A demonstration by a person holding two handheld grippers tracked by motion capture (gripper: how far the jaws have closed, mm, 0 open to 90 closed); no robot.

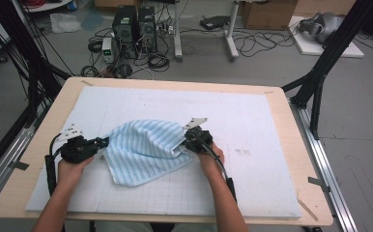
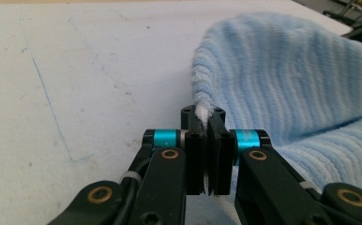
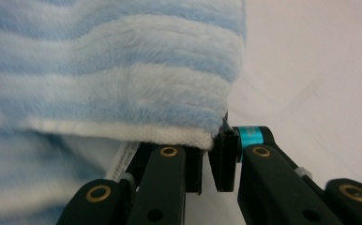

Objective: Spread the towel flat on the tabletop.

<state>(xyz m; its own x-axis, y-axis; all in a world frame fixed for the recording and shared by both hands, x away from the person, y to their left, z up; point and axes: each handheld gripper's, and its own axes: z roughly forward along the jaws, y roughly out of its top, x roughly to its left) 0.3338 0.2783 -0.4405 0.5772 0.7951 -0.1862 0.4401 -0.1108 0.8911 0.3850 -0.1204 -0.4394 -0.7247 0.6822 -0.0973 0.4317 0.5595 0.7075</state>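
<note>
A light blue striped towel (image 1: 143, 152) lies crumpled near the middle of the white mat (image 1: 252, 121) that covers the wooden bench (image 1: 291, 125), nearer the person's edge than the far one. The left gripper (image 1: 102, 143) sits at the towel's left side, held by the left hand (image 1: 71, 169); in the left gripper view its jaws are pressed together on a small white-edged corner of the cloth, which pokes up between the tips, while the rest of the towel rises to the right of them in a rounded, ribbed fold. The right gripper (image 1: 183, 143) is at the towel's right side, held by the right hand (image 1: 208, 159), with its grey plate tilted above it. In the right gripper view its jaws are drawn in on the white hemmed edge of the towel, with only a narrow slit showing between the pads lower down, and the plush blue and white stripes hang just above and to the left of them. In the high view the part of the towel between the 2 grippers is lifted into a ridge, and the lower part spreads flat on the mat toward the person. The mat bears faint pen lines and a few small marks to the right of the right hand.
</note>
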